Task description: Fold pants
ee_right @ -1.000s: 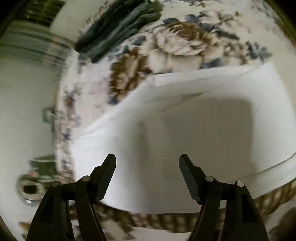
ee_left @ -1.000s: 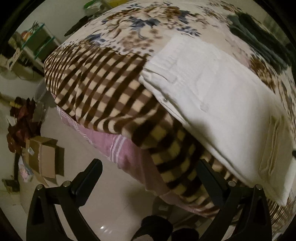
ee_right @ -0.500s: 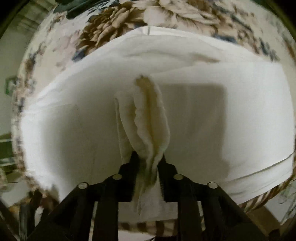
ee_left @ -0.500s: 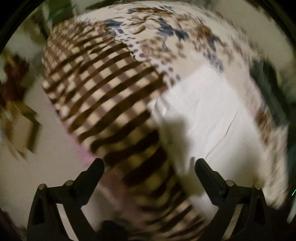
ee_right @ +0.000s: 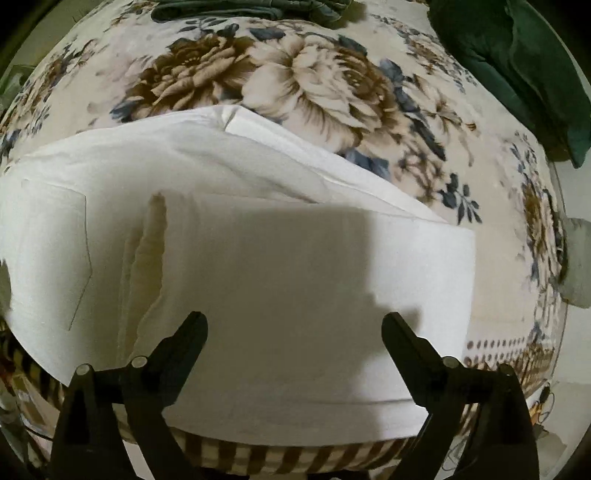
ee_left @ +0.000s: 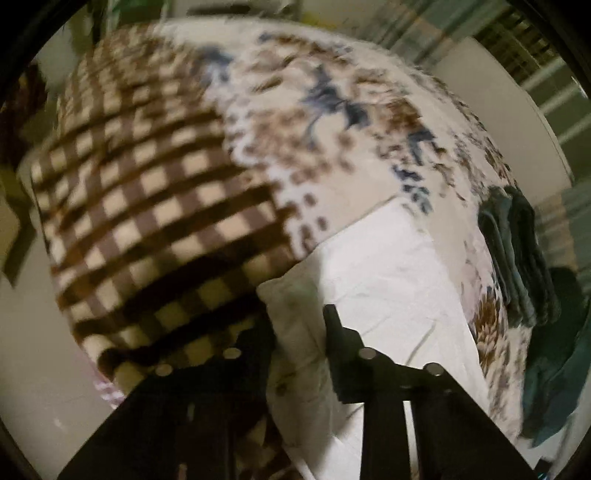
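Observation:
White pants (ee_right: 280, 280) lie folded on the floral and checked blanket (ee_right: 306, 85) of a bed. In the left wrist view my left gripper (ee_left: 299, 325) is shut on the near corner of the white pants (ee_left: 369, 280), with cloth bunched between the fingers. In the right wrist view my right gripper (ee_right: 293, 328) is open and empty, just above the near edge of the pants. A raised crease runs along the pants left of the right gripper.
Dark green folded clothes (ee_right: 517, 70) lie at the far right of the bed, also in the left wrist view (ee_left: 517, 258). More dark cloth (ee_right: 251, 9) lies at the far edge. The checked blanket (ee_left: 147, 206) hangs over the bed's near edge.
My left gripper has moved onto the pants' corner and shut on it. My right gripper was shut on a pinch of the pants and has now opened and let go.

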The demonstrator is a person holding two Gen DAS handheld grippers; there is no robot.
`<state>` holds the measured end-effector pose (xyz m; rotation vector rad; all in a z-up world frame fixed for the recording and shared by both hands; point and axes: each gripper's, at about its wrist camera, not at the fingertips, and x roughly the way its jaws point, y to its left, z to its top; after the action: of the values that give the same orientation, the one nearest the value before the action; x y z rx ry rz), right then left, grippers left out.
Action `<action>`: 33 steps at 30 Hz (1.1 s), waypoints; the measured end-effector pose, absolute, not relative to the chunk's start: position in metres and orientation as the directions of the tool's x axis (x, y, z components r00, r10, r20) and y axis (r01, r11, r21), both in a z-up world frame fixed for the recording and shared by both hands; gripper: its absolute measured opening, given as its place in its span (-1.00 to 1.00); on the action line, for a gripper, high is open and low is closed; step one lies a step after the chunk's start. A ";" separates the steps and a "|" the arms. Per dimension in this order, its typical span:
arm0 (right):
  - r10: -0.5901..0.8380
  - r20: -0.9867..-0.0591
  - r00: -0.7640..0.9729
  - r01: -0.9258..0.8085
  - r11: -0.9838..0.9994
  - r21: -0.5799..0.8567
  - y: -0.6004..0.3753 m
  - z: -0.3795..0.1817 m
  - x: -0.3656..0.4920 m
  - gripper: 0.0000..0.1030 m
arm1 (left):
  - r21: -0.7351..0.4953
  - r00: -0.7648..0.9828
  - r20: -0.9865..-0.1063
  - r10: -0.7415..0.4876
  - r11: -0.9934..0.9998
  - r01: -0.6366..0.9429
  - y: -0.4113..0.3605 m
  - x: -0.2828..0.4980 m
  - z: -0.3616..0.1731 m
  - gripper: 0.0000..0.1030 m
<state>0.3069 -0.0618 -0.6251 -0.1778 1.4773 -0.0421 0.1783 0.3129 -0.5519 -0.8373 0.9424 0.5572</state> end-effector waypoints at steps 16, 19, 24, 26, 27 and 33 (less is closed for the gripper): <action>0.121 -0.990 0.069 -0.126 0.986 0.112 -0.136 -0.617 0.318 0.88 | -0.253 0.635 -0.720 0.280 0.745 -0.617 0.163 0.171 -0.399 -0.68; 0.161 -0.985 0.059 -0.086 0.984 0.155 -0.175 -0.611 0.322 0.88 | -0.238 0.673 -0.690 0.266 0.796 -0.557 0.116 0.170 -0.375 -0.69; 0.195 -0.979 0.054 0.000 0.981 0.195 -0.249 -0.604 0.323 0.88 | -0.180 0.734 -0.656 0.175 0.908 -0.377 0.003 0.168 -0.352 -0.69; 0.205 -0.977 0.053 0.046 0.977 0.207 -0.289 -0.604 0.322 0.88 | -0.177 0.739 -0.665 0.110 0.938 -0.299 -0.045 0.165 -0.356 -0.69; 0.203 -0.978 0.053 0.067 0.976 0.207 -0.306 -0.606 0.322 0.88 | -0.188 0.735 -0.675 0.068 0.947 -0.261 -0.066 0.165 -0.362 -0.70; 0.154 -0.988 0.025 0.198 0.968 0.156 -0.418 -0.626 0.302 0.88 | -0.199 0.602 -0.791 -0.107 0.976 -0.088 -0.177 0.167 -0.438 -0.69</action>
<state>0.3021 -0.4177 -0.6264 0.2808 1.5519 -0.0348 0.1671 -0.1766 -0.4379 -0.2275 0.9268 -0.0115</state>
